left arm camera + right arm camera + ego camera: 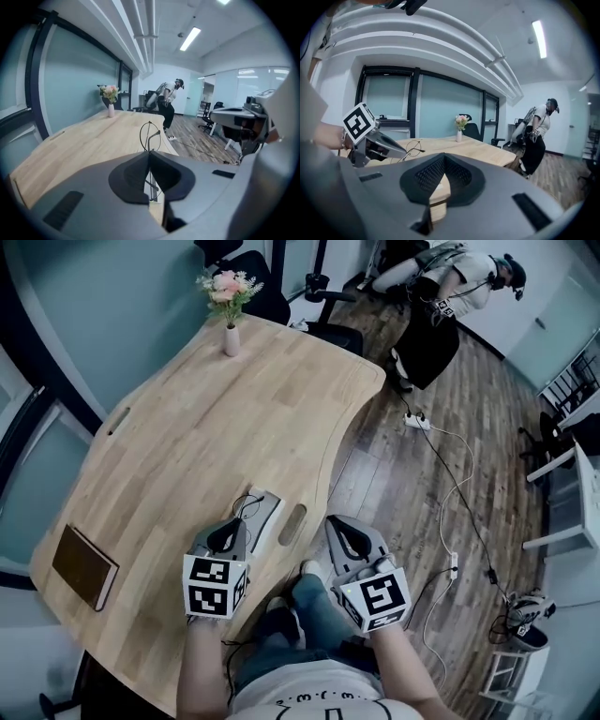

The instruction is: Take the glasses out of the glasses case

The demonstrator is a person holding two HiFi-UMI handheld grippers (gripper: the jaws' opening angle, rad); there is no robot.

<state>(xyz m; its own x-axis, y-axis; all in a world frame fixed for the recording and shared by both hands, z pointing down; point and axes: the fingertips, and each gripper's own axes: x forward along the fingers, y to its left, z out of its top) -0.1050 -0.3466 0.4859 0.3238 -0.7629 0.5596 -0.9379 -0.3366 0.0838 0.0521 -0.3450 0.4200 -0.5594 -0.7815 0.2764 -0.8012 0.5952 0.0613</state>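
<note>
Cool, even room light fills all three views, and shadows on the table (187, 446) are soft. A ceiling strip light (190, 38) burns out white above and ahead of the left gripper (149, 151). Both gripper views bend strongly and fall to black at the rim. The gripper bodies nearest each lens look soft, while the glasses (153, 136) at the left jaw tips stay crisp.

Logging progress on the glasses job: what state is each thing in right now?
Case: on table, lid unclear.
Glasses: out, pinched in left gripper.
Left gripper: shut on glasses.
Right gripper: shut, empty.
Book: closed, flat.
Vase: upright.
</note>
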